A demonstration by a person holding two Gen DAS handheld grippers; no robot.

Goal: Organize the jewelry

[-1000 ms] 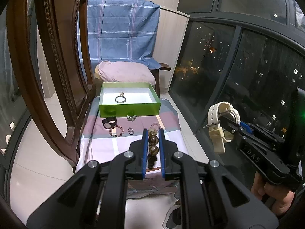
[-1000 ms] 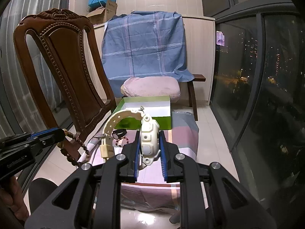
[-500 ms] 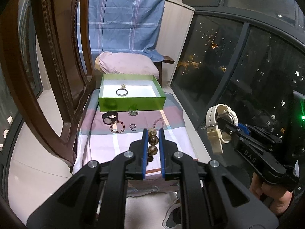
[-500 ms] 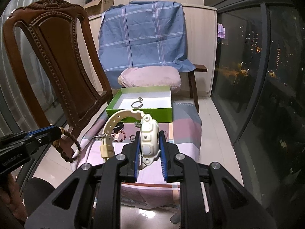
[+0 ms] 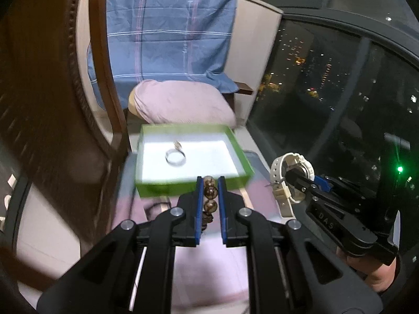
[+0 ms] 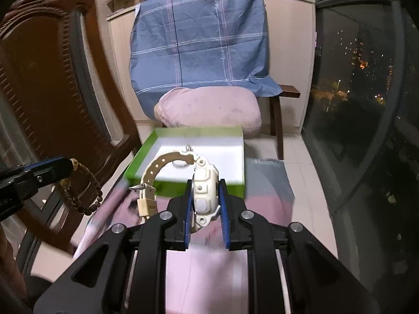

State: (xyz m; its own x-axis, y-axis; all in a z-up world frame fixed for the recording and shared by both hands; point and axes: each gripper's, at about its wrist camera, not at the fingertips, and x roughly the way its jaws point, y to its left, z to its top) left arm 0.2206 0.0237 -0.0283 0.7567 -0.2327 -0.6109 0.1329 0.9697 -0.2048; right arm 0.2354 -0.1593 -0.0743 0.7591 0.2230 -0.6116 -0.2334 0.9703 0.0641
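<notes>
Clamping round wooden beads (image 5: 211,192), left gripper (image 5: 209,183); right gripper (image 6: 205,196) grips chunky cream watch (image 6: 203,183).

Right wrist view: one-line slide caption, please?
Right claw grips a cream watch before the green box; left claw holds beads.

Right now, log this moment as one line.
left gripper: shut on bead bracelet | right gripper: shut on cream watch | green box: holds ring
</notes>
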